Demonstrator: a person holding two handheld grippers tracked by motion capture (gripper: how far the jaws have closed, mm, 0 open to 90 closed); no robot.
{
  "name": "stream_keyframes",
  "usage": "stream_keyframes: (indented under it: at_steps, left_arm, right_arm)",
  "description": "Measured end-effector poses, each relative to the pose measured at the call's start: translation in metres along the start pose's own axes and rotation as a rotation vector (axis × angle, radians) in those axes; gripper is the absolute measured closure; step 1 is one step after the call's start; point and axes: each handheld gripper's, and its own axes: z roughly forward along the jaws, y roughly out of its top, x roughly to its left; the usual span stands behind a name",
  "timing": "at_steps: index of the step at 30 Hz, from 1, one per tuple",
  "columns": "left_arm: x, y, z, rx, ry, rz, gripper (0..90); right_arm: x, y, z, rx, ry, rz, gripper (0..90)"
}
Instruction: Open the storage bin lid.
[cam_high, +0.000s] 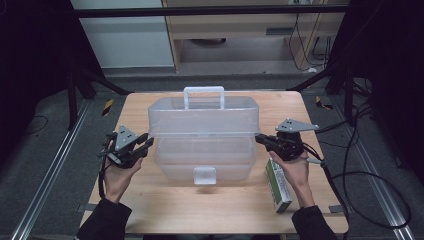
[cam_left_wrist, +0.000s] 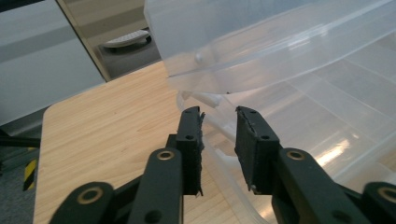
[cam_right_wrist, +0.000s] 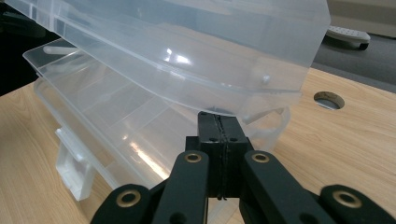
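A clear plastic storage box (cam_high: 202, 155) stands in the middle of the wooden table (cam_high: 200, 207), its lid (cam_high: 202, 117) lifted off the base, a white handle (cam_high: 203, 92) on top and a front latch (cam_high: 205, 175) hanging loose. My left gripper (cam_high: 147, 140) is at the box's left end, jaws open; in the left gripper view the gripper (cam_left_wrist: 218, 119) has the base rim (cam_left_wrist: 219, 123) just past its tips, below the lid (cam_left_wrist: 261, 42). My right gripper (cam_high: 260, 139) is at the right end, shut; in its own view the gripper (cam_right_wrist: 218, 119) has its tips right under the lid's edge (cam_right_wrist: 224, 105).
A green and white carton (cam_high: 278, 186) lies on the table under my right hand, by the box's right front corner. A round cable hole (cam_right_wrist: 329, 100) is in the tabletop to the right. Cables trail on the floor at right, and black frame legs flank the table.
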Motion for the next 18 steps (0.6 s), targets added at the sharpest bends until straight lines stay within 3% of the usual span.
stream_keyframes:
  at_steps: [7,18]
  left_arm:
    - [-0.0003,-0.0001,0.0025,-0.019,0.018,0.0,59.2]
    - [-0.0014,0.006,0.0085,-0.042,0.013,0.025,57.4]
  right_arm:
    - [0.0005,0.0,0.0002,0.002,0.001,-0.002,90.0]
    - [0.0004,-0.0001,0.0005,0.004,0.005,-0.003,90.0]
